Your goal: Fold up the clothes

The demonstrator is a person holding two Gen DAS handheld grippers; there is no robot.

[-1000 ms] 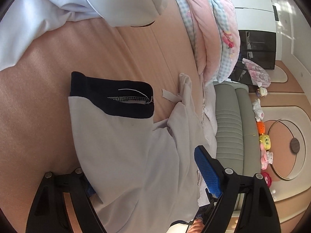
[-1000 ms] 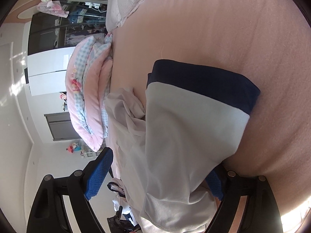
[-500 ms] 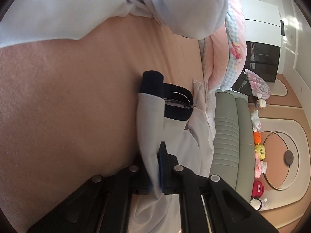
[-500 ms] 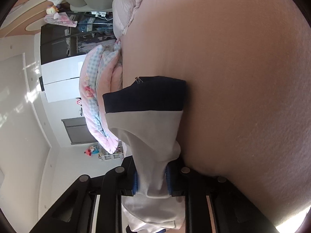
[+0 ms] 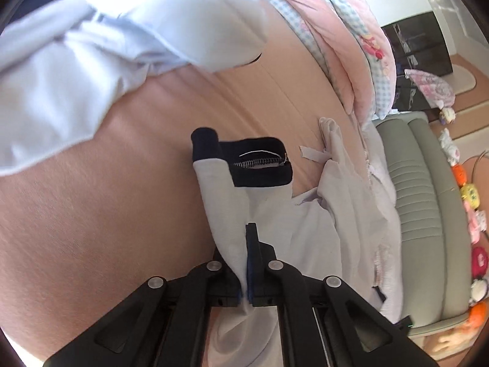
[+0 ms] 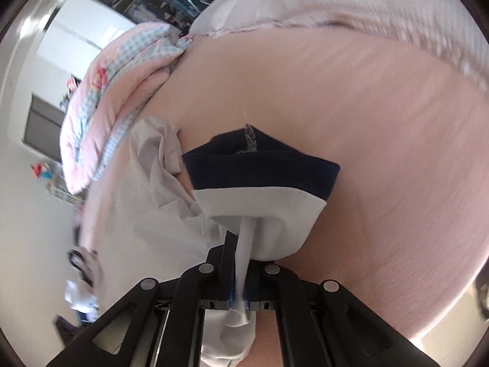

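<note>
Grey cloth fills the nearest part of both wrist views: each gripper has a pinch of the same garment (image 5: 269, 223). The left gripper (image 5: 246, 263) has its jaws closed on a fold of that cloth, and the right gripper (image 6: 243, 263) has its jaws clamped on a narrow bunched strip of it; both pairs of jaws have just finished closing, with cloth between them.

From each grip the garment runs straight away from the jaws toward its navy band (image 6: 262, 168), which lies at the far end on the peach bed (image 5: 91, 214). So the long axis points from near to far, and neither hand looks clearly nearer to the band than the other. With 2 holds on the near edge, the likely next move is to carry that edge forward over the band, which needs both hands travelling together.

Left of the band in the right view sits a crumpled pale garment (image 6: 152, 159). Farther off lie a light blue shirt (image 5: 91, 46) and pink checked bedding (image 5: 336, 30).
</note>
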